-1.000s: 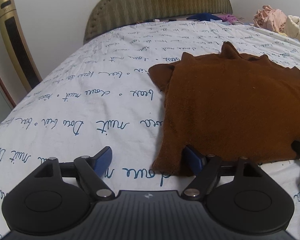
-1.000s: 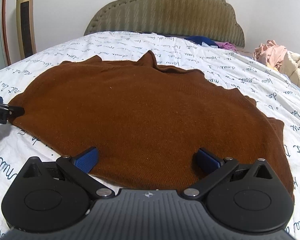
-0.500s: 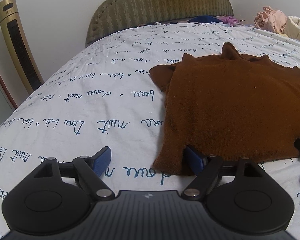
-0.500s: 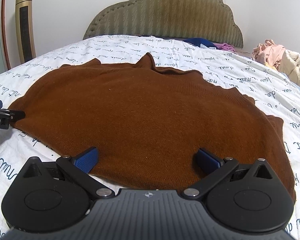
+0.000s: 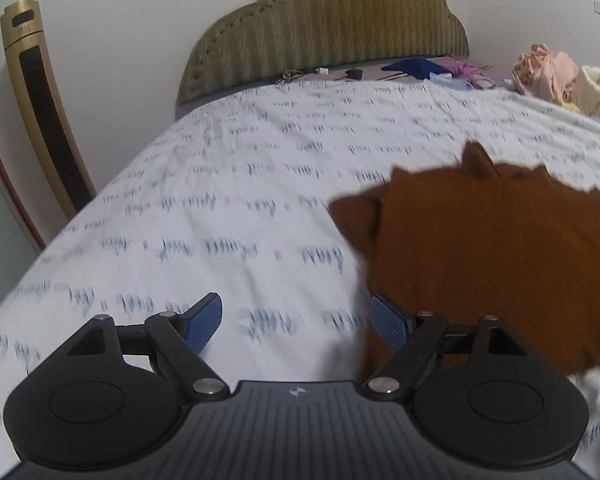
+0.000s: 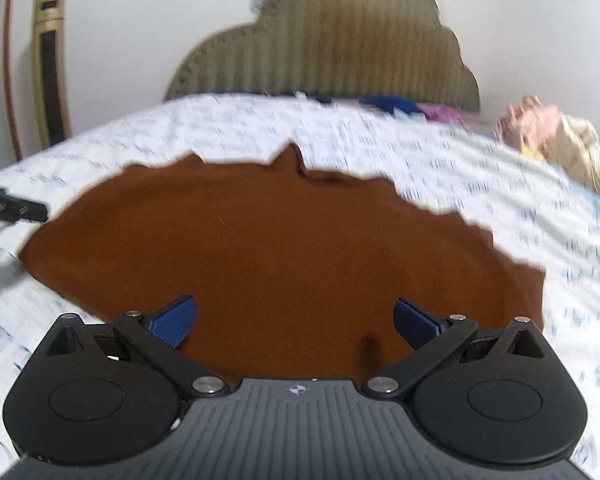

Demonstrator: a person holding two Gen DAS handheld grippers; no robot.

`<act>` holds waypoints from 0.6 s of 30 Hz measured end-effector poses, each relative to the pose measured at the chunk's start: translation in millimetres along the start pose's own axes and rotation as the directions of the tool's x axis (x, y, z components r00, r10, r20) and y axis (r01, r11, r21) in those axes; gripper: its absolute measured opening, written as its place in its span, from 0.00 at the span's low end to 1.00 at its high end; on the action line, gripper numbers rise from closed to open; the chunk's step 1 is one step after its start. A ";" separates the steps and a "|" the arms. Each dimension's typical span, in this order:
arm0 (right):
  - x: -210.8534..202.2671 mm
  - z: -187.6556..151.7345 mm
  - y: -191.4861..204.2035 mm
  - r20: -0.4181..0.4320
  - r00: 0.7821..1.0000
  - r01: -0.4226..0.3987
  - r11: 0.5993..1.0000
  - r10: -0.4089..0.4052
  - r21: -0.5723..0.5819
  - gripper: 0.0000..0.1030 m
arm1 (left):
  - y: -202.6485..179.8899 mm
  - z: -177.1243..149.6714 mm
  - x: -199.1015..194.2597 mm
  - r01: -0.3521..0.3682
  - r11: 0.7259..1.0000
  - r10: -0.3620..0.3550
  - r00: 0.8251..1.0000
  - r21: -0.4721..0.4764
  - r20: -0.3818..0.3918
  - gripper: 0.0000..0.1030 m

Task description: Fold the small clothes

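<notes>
On the script-printed bedsheet [image 5: 228, 184] a brown knit garment [image 6: 276, 248] lies spread flat, apparently laid out for folding. The left gripper [image 5: 296, 316] hangs spread and empty over the garment's near left corner; the right gripper [image 6: 296, 318], equally wide and empty, hovers above its near hem. Compared with a second ago both have lifted slightly, showing more headboard [image 5: 324, 28], and blur softens the sheet's lettering.
</notes>
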State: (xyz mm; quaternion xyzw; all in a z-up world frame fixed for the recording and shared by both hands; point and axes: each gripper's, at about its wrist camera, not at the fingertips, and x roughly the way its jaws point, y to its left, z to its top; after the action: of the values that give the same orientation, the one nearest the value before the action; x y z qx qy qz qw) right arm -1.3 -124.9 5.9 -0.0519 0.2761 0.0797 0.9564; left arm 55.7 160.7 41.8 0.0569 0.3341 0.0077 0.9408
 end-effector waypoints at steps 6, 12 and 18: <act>-0.6 20.1 35.2 -0.019 0.995 -0.095 0.989 0.093 -0.113 1.00 | 10.4 31.6 27.9 0.154 0.987 -0.157 0.985 -0.049 -0.064 0.79; 6.1 17.7 85.4 -0.039 0.996 -0.092 0.953 0.084 -0.289 1.00 | 3.2 39.9 60.4 0.272 0.957 -0.282 0.953 -0.098 -0.112 0.79; 6.7 -2.9 132.9 0.010 1.000 0.001 0.854 0.005 -0.519 0.98 | -1.8 53.1 103.1 0.412 0.890 -0.446 0.877 -0.196 -0.182 0.79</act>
State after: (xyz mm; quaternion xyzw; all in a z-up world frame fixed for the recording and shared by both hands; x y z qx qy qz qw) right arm -21.3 6.0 -7.4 -0.3072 0.2390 0.1527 0.9084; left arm 169.2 158.9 17.8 -0.0916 0.4397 -0.1696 0.8772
